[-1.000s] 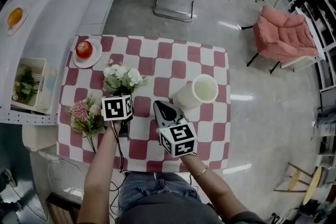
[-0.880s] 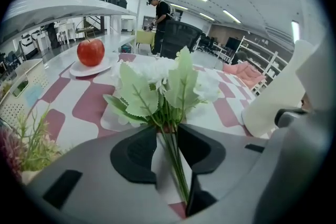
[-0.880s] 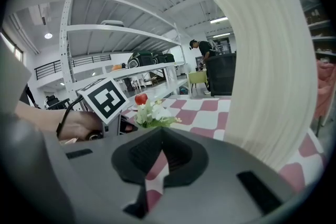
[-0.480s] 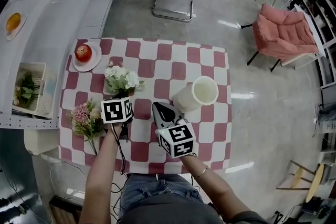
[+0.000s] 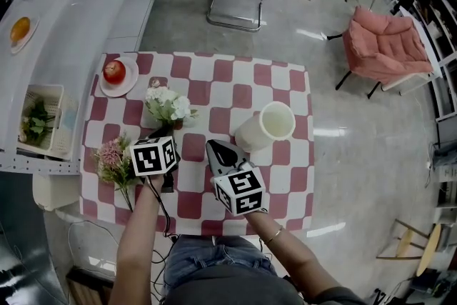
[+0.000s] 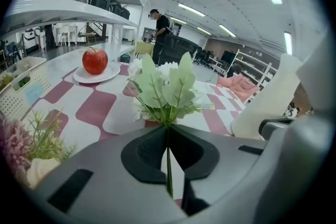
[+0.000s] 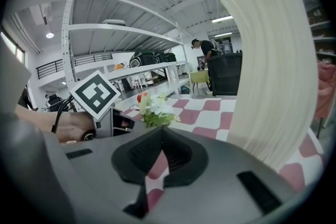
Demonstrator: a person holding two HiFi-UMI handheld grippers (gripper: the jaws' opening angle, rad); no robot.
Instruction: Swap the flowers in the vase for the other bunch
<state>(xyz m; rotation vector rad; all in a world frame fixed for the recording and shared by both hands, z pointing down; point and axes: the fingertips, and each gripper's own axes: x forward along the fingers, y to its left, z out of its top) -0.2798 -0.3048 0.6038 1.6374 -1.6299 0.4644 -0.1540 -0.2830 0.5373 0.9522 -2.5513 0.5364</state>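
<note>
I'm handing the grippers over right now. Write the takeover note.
Left gripper: jaws just closed on the stem of the white flower bunch, over the checked table.
Right gripper: shut, empty, beside the vase.
Vase upright and empty; pink flower bunch lies near the table's left edge.
Done: vase emptied.
Left: probably set the held bunch into the vase.

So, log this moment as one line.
left claw: just closed on white flower bunch stem | right claw: shut, empty | cream ribbed vase: empty | pink flower bunch: on checked table
</note>
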